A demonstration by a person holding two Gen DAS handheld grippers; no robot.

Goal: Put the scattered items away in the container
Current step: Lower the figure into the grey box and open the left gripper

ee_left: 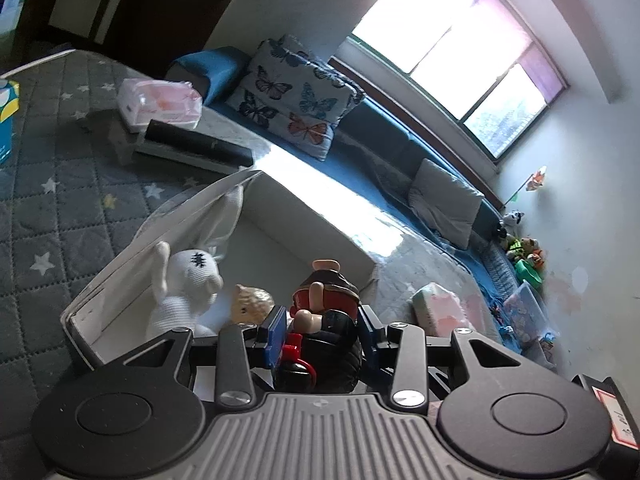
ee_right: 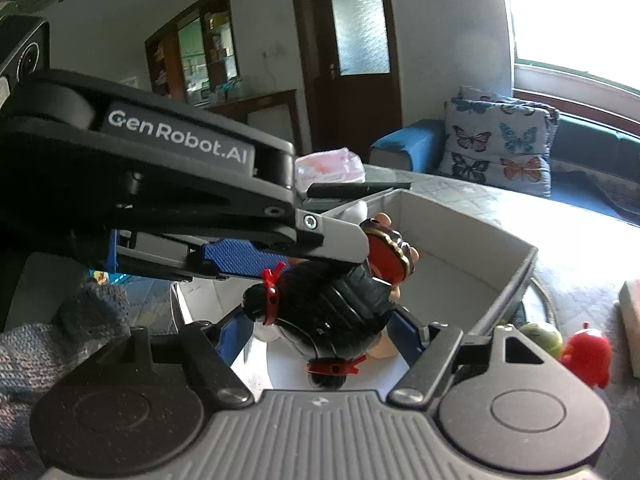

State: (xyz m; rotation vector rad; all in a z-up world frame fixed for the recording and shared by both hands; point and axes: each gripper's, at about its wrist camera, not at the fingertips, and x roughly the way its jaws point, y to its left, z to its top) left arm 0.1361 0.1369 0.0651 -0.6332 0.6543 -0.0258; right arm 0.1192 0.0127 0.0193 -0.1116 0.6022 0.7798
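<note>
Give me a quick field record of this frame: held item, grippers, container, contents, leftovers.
held item: black-haired doll in red dress, gripped by both grippers
left gripper: shut on the doll
right gripper: shut on the doll
position: doll held above the open white box
contents: white knitted toy, tan plush
leftovers: red toy and green toy outside the box
surroundings: butterfly cushion, pink tissue pack

Left tongs (ee_left: 322, 334): black linkage arms, silver screws, blue textured pads, ribbed grey body, two round black discs. Right tongs (ee_right: 320, 328): same build. White "GenRobot.AI" lettering on left tongs' side.
</note>
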